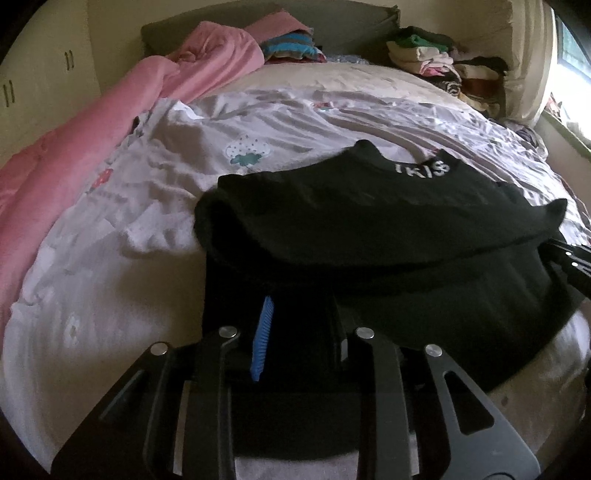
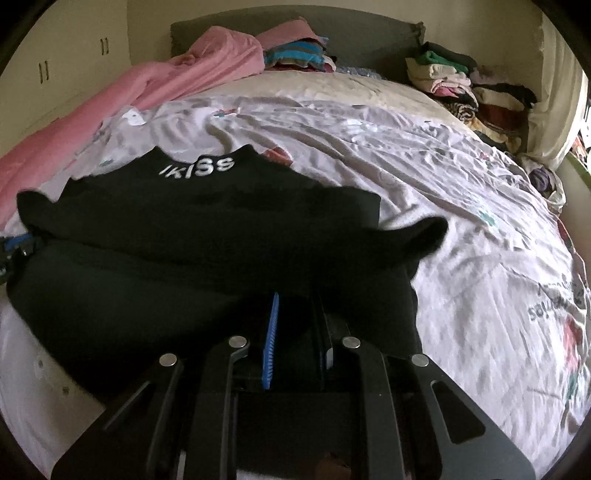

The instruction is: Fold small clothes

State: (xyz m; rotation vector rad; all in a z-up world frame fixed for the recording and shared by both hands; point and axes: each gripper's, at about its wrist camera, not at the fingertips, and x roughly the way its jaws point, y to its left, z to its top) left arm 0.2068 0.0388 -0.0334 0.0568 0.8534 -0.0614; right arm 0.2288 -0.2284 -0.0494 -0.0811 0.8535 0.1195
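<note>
A black garment [image 1: 369,221] [image 2: 184,229] with white lettering [image 2: 199,168] on its far band lies across the patterned white sheet [image 1: 166,177] [image 2: 443,192], its near part folded back over itself. My left gripper [image 1: 299,306] is shut on the garment's near left edge, with black cloth between the blue pads [image 1: 262,332]. My right gripper [image 2: 297,306] is shut on the near right edge in the same way, and its fingertips are hidden under the cloth. Each gripper shows at the rim of the other view: the right gripper [image 1: 576,258] and the left gripper [image 2: 14,247].
A pink blanket [image 1: 110,110] [image 2: 147,81] runs along the bed's left side. Stacks of folded clothes [image 1: 443,62] [image 2: 461,85] sit at the far right by the headboard [image 2: 369,33], and a striped pile [image 1: 288,44] lies beside the blanket. Cupboard doors [image 1: 37,81] stand at left.
</note>
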